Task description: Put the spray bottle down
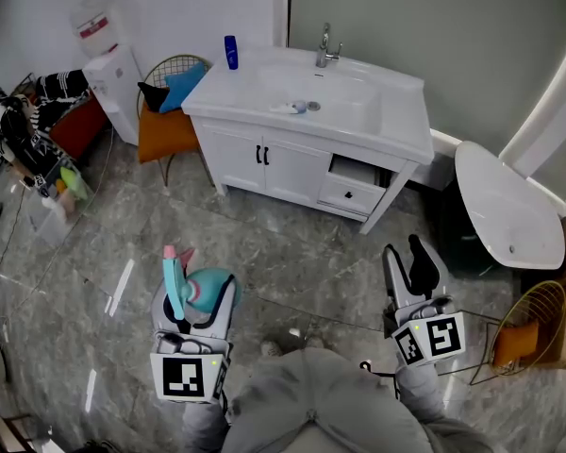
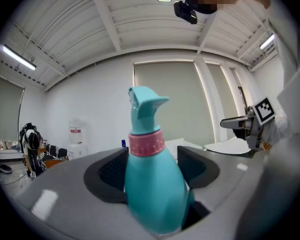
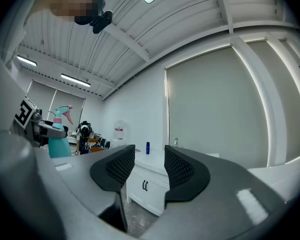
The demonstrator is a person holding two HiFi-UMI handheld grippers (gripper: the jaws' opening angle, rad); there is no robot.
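Observation:
A teal spray bottle [image 1: 180, 280] with a pink collar stands upright between the jaws of my left gripper [image 1: 196, 296], low over the marble floor at the lower left of the head view. In the left gripper view the bottle [image 2: 152, 189] fills the gap and both pads press its body, so that gripper [image 2: 152, 167] is shut on it. My right gripper [image 1: 408, 264] is held at the lower right, well apart from the bottle. Its jaws [image 3: 149, 165] stand apart with nothing between them. The bottle [image 3: 59, 134] shows small at the far left of the right gripper view.
A white vanity [image 1: 264, 154] with a sink, a faucet and a blue bottle [image 1: 230, 52] stands ahead, one drawer [image 1: 354, 189] pulled open. An orange-cushioned chair [image 1: 165, 132] is to its left, a white toilet [image 1: 505, 206] to the right, a wire basket [image 1: 530, 333] beside my right gripper.

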